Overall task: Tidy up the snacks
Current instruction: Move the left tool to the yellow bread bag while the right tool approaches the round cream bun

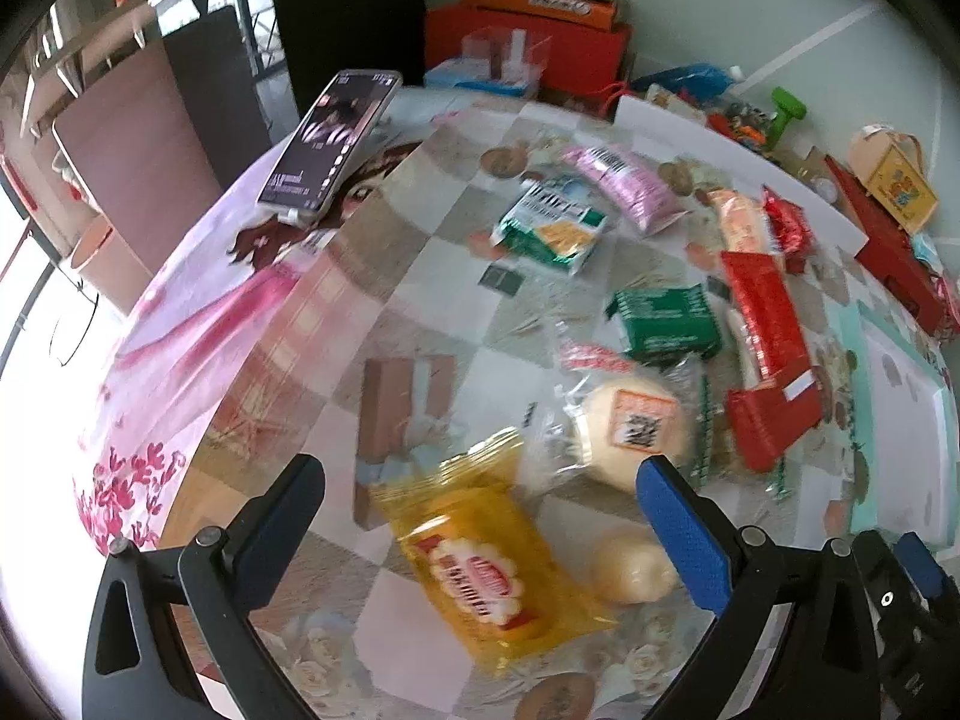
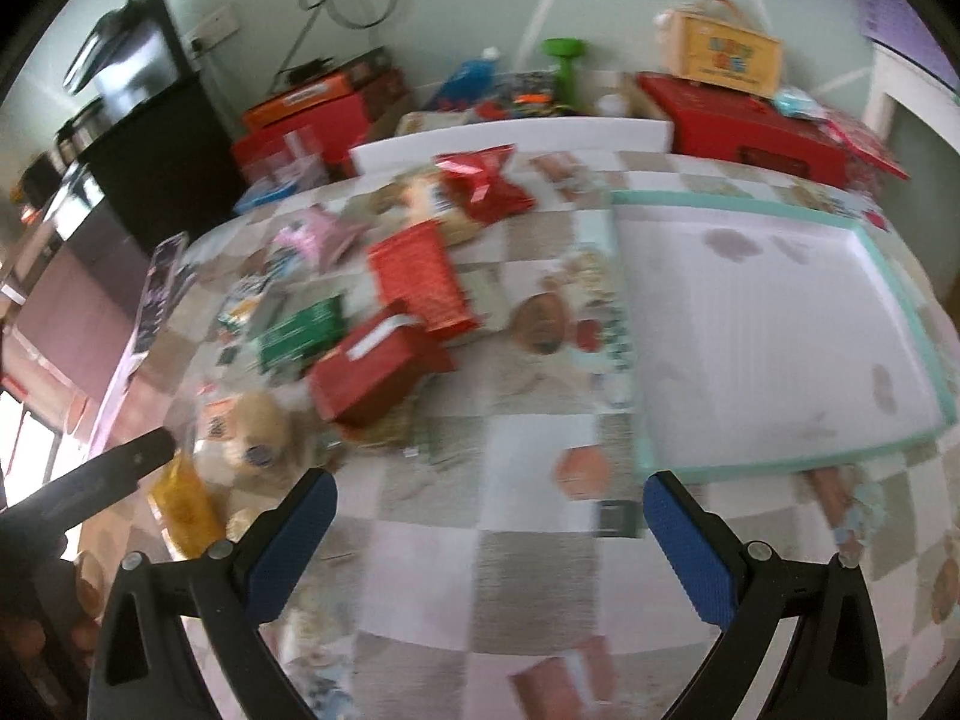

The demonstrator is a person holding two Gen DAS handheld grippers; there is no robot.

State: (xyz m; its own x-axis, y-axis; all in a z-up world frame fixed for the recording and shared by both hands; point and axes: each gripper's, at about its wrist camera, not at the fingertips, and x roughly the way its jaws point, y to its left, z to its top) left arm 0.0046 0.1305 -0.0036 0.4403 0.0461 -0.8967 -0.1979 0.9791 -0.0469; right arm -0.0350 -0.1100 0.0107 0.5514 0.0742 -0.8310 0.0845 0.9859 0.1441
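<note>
While both hang empty, left gripper (image 1: 480, 516) wide open over yellow snack pkt (image 1: 486, 564), right gripper (image 2: 489, 540) wide open nr tray (image 2: 636, 456)

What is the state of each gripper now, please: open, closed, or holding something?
Left gripper: open, holding nothing; the yellow snack packet lies on the table between its fingers.
Right gripper: open, holding nothing, above bare tablecloth.

Bright daylight, motion blur, fisheye warp.
</note>
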